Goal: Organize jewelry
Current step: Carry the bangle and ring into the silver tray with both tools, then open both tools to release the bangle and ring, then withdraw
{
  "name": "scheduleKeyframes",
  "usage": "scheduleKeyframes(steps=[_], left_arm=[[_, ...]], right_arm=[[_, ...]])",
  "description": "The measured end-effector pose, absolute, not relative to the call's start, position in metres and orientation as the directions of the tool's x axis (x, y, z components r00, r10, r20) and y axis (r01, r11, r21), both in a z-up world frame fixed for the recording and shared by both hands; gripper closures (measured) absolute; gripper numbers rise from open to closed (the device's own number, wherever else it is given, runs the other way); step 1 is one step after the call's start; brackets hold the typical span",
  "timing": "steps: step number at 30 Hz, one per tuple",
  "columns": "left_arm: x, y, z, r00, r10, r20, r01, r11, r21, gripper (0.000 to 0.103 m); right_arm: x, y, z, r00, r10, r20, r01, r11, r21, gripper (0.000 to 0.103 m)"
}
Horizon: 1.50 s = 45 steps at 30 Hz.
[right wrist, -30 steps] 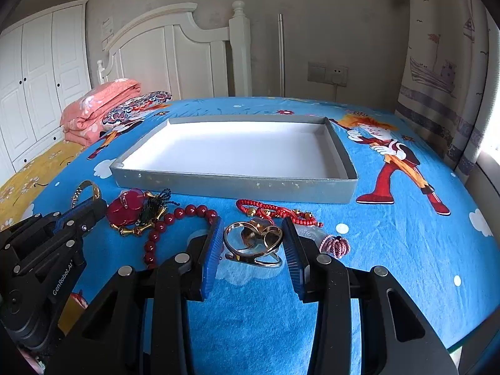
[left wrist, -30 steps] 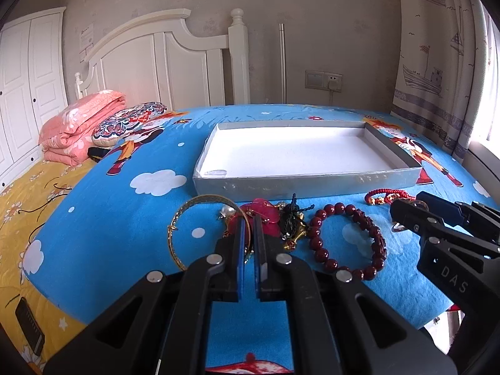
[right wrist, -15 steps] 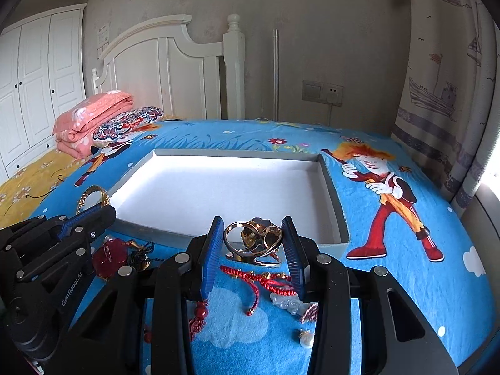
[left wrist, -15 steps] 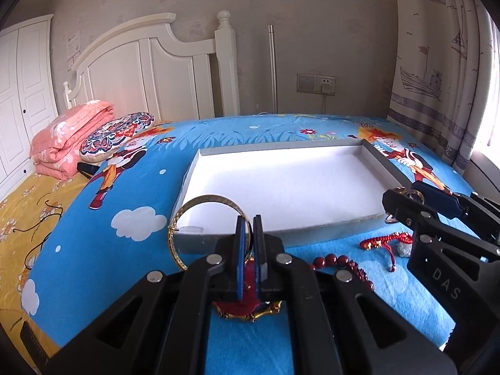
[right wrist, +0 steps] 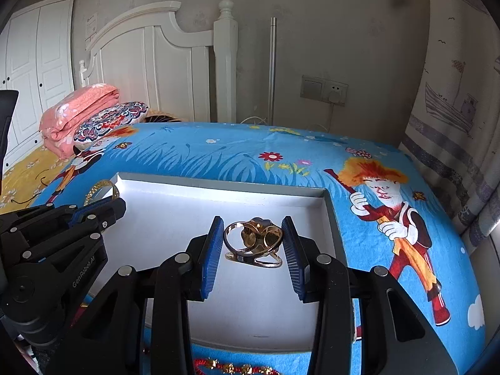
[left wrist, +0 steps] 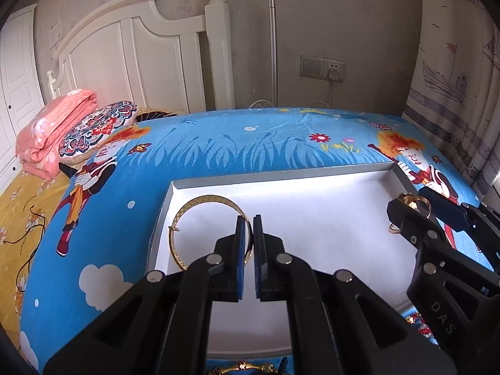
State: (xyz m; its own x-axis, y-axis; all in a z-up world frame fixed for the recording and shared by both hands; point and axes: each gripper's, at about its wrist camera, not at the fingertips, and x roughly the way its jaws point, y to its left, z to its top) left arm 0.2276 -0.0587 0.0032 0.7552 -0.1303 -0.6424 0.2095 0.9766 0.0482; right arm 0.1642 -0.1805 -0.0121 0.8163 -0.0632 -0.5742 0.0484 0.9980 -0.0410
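A shallow grey tray with a white floor [left wrist: 312, 218] [right wrist: 175, 206] lies on the blue cartoon bedspread. My left gripper [left wrist: 249, 228] is shut on a gold bangle [left wrist: 187, 215] and holds it over the tray's left part; the bangle also shows in the right wrist view [right wrist: 100, 187]. My right gripper [right wrist: 253, 243] is shut on a gold looped ornament [right wrist: 254, 243] and holds it over the tray's right part. The ornament also shows in the left wrist view [left wrist: 412, 201]. I cannot tell if either piece touches the tray floor.
Red beaded jewelry [right wrist: 231, 368] and a gold piece [left wrist: 240, 367] lie on the bedspread in front of the tray. A pink folded quilt [left wrist: 53, 131] and a patterned pillow [left wrist: 100, 128] lie at the far left near the white headboard [left wrist: 140, 56]. A curtain [left wrist: 462, 93] hangs at the right.
Both grippers rose from the bedspread with their pieces and moved forward over the tray. The other jewelry stayed behind at the tray's near side.
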Motion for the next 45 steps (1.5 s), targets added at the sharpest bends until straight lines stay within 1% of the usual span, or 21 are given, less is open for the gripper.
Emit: scheduleKeyframes(steps=[5,9,11,12,14,16,18,21,24,25,29,34,39,45], left_arm=[[0.249,-0.061,0.001,0.750,-0.113,-0.652,0.193,0.980,0.053,0.097],[0.255,-0.061,0.001,0.745,-0.121,-0.656,0.192,0.981,0.038,0.090],[0.254,-0.062,0.001,0.754,-0.107,-0.649,0.180,0.982,0.048,0.072],[0.253,-0.062,0.002,0.758,-0.103,-0.644,0.175,0.983,0.047,0.068],[0.252,-0.062,0.003,0.762,-0.103,-0.639,0.167,0.985,0.041,0.056],[0.250,-0.060,0.004,0.765,-0.103,-0.636,0.162,0.986,0.034,0.050],[0.247,-0.059,0.006,0.768,-0.102,-0.632,0.155,0.987,0.029,0.048],[0.239,-0.054,0.010,0.769,-0.110,-0.630,0.146,0.989,0.006,0.041],[0.221,-0.047,0.016,0.783,-0.116,-0.612,0.135,0.991,-0.015,0.029],[0.213,-0.044,0.017,0.790,-0.109,-0.603,0.128,0.992,-0.011,0.024],[0.175,-0.039,0.017,0.826,-0.084,-0.557,0.121,0.992,0.030,0.017],[0.133,-0.034,0.013,0.850,-0.061,-0.523,0.116,0.991,0.073,0.014],[0.104,-0.022,0.004,0.838,-0.073,-0.541,0.108,0.994,0.033,0.013],[0.076,-0.010,-0.010,0.837,-0.055,-0.544,0.088,0.996,0.034,0.012]], right_arm=[[0.185,-0.186,-0.017,0.804,-0.084,-0.589,0.075,0.996,-0.041,0.065],[0.197,-0.192,-0.021,0.787,-0.080,-0.612,0.082,0.996,-0.025,0.064],[0.199,-0.194,-0.023,0.783,-0.081,-0.617,0.087,0.996,-0.021,0.062],[0.199,-0.195,-0.023,0.783,-0.086,-0.616,0.091,0.996,-0.023,0.060],[0.198,-0.196,-0.022,0.786,-0.086,-0.612,0.097,0.995,-0.016,0.052],[0.196,-0.198,-0.019,0.792,-0.088,-0.604,0.101,0.995,-0.012,0.050],[0.193,-0.199,-0.017,0.796,-0.090,-0.599,0.100,0.995,-0.017,0.050],[0.184,-0.201,-0.012,0.802,-0.090,-0.590,0.098,0.995,-0.017,0.050],[0.166,-0.203,-0.007,0.814,-0.073,-0.576,0.092,0.996,0.004,0.050],[0.158,-0.203,-0.006,0.819,-0.068,-0.570,0.089,0.996,0.010,0.050],[0.123,-0.199,-0.009,0.830,-0.051,-0.555,0.073,0.997,0.019,0.050],[0.084,-0.194,-0.016,0.837,-0.035,-0.547,0.061,0.998,0.029,0.050],[0.053,-0.187,-0.021,0.847,-0.032,-0.531,0.047,0.999,0.015,0.050],[0.026,-0.183,-0.031,0.842,-0.019,-0.540,0.033,0.999,0.017,0.050]])
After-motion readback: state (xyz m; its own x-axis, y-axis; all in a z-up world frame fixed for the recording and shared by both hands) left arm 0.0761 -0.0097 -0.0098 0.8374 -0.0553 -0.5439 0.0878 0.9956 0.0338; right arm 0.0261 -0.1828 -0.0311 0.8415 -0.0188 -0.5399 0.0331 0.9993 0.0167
